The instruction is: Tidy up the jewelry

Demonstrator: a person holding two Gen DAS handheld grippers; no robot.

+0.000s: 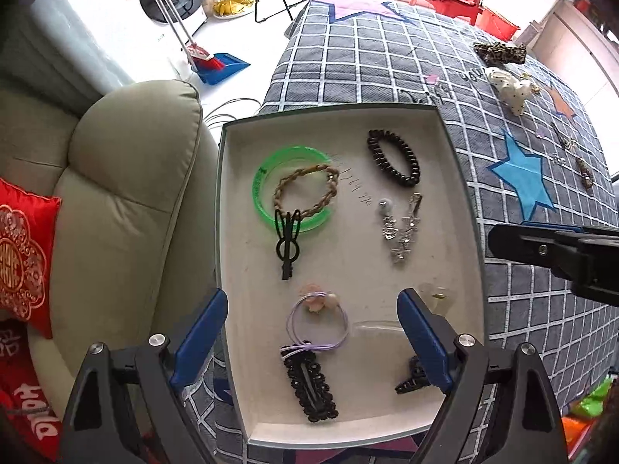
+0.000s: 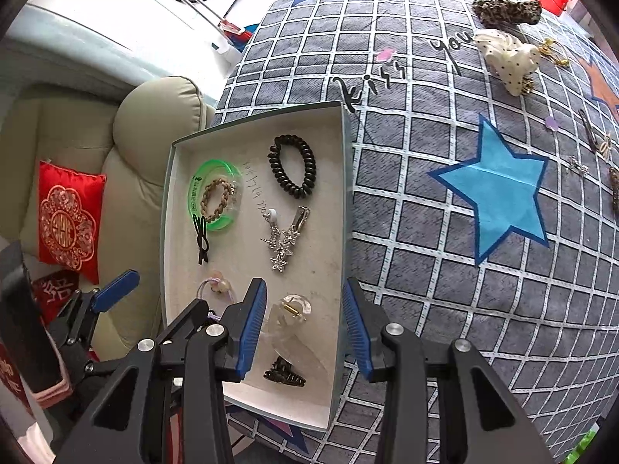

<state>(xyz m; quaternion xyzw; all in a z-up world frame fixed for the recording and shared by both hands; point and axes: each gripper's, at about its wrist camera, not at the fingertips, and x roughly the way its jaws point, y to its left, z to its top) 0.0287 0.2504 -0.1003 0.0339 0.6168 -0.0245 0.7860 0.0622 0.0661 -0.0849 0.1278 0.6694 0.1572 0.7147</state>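
Black lace hair clip [image 1: 309,386] lies flat in the shallow box [image 1: 456,178], near corner, long axis running toward the far wall. Left gripper [image 1: 311,332] hangs above it, jaws wide apart, empty. Right wrist view: right gripper [image 2: 303,328] straddles the box's right wall, jaws part-spread, gripping nothing; clear claw clip [image 2: 294,309] lies between.

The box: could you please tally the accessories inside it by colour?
Black: 4 (spiral tie, bunny clip, lace clip, claw clip)
Green bangle: 1
Brown braided tie: 1
Silver star pieces: 2
Purple tie: 1
Clear claw clip: 1
Total: 10
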